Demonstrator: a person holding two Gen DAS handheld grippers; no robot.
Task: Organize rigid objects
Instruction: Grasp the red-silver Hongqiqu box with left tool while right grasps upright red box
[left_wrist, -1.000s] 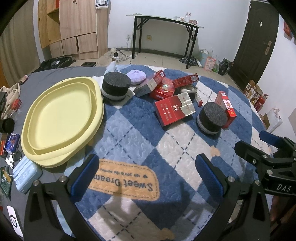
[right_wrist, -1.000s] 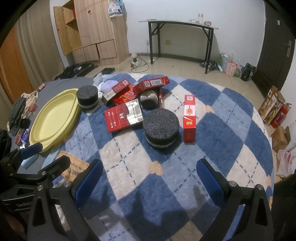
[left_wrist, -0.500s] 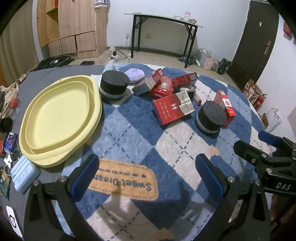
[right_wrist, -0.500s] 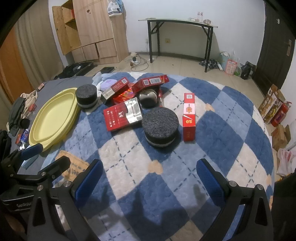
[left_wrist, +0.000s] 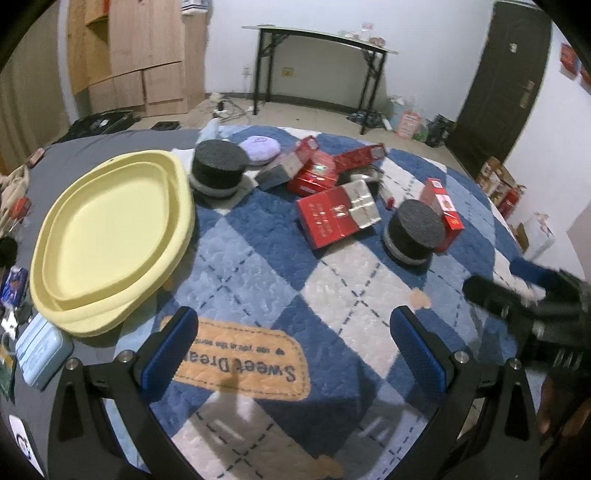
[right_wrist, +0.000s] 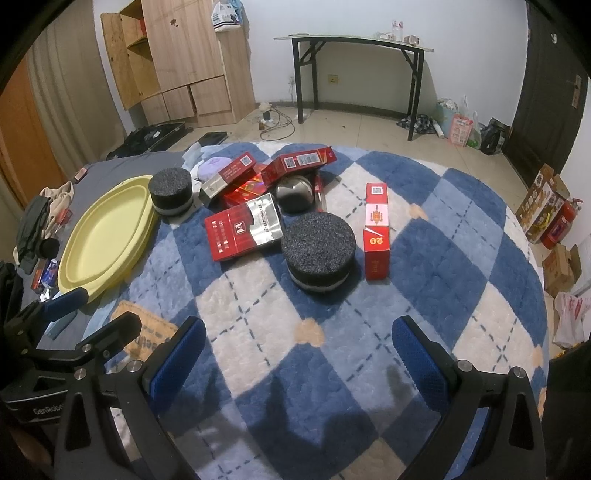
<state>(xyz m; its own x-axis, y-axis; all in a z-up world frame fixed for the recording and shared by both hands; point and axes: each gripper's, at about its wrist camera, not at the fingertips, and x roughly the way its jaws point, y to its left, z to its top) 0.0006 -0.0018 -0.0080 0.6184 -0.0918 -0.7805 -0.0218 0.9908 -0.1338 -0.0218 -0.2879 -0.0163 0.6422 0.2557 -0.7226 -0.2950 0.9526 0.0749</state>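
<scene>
Your left gripper (left_wrist: 295, 347) sits at the bottom of the left view with its blue fingers (left_wrist: 170, 349) spread wide and empty above the rug (left_wrist: 258, 258). Your right gripper (right_wrist: 299, 350) is likewise released, its fingers (right_wrist: 419, 354) apart and holding nothing at the bottom of the right view. In the left view the yellow tray (left_wrist: 107, 236) lies at centre left, partly on the rug. Just beyond its upper right rim stands a black foam disc (left_wrist: 220, 168), with a purple pad (left_wrist: 259, 148) behind it. A pile of red boxes (left_wrist: 321, 170) sits upper centre, and a large red carton (left_wrist: 338, 214) lies flat just below it. A second disc (left_wrist: 413, 232) stands right of the carton, touching an upright red box (left_wrist: 441, 208) on its far side. In the right view that second disc (right_wrist: 318, 251) is at centre, the carton (right_wrist: 243, 230) to its left, the red box (right_wrist: 376, 230) just right, and the tray (right_wrist: 107, 232) at the left edge. A light blue case (left_wrist: 42, 345) lies below the tray at lower left.
</scene>
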